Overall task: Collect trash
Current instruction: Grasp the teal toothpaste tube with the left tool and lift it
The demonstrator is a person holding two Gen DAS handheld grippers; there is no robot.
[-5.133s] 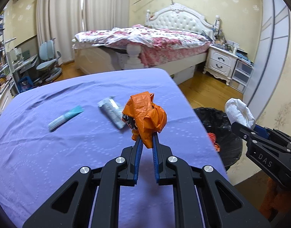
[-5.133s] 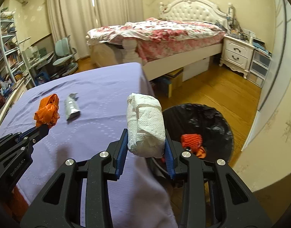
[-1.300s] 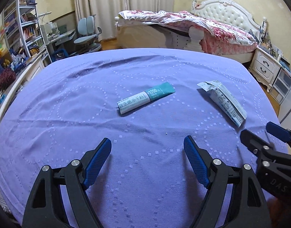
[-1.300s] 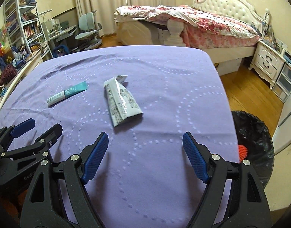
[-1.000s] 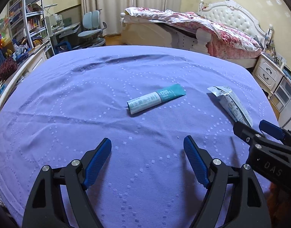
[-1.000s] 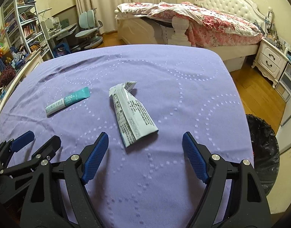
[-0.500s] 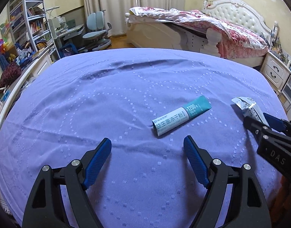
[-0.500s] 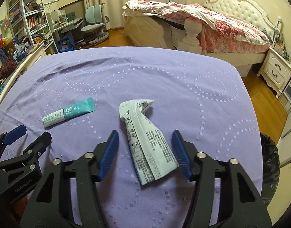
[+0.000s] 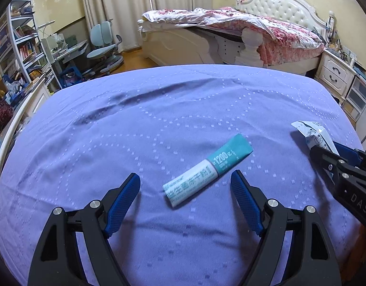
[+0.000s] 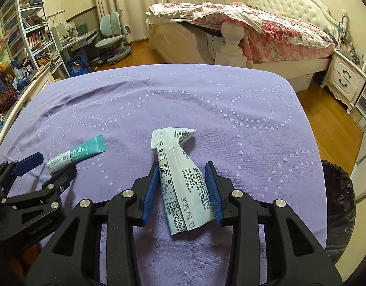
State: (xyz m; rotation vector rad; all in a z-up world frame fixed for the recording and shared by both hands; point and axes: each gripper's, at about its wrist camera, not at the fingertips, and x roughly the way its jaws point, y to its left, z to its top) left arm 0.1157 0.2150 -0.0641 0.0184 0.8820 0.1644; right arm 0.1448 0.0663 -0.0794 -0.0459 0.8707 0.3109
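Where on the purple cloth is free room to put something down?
The far half of the cloth, toward the bed, is bare, and so is the right strip near the bin. It is crowded close in: the left gripper straddles the teal packet and the right gripper straddles the white wrapper.

Soft, even indoor light, moderately bright, falls across the purple worktop [image 9: 159,124]; shadows near it are faint and short. Both views are sharp at the worktop's middle, while fisheye bending curves its edges and black vignetting darkens the corners beyond. No glare shows.
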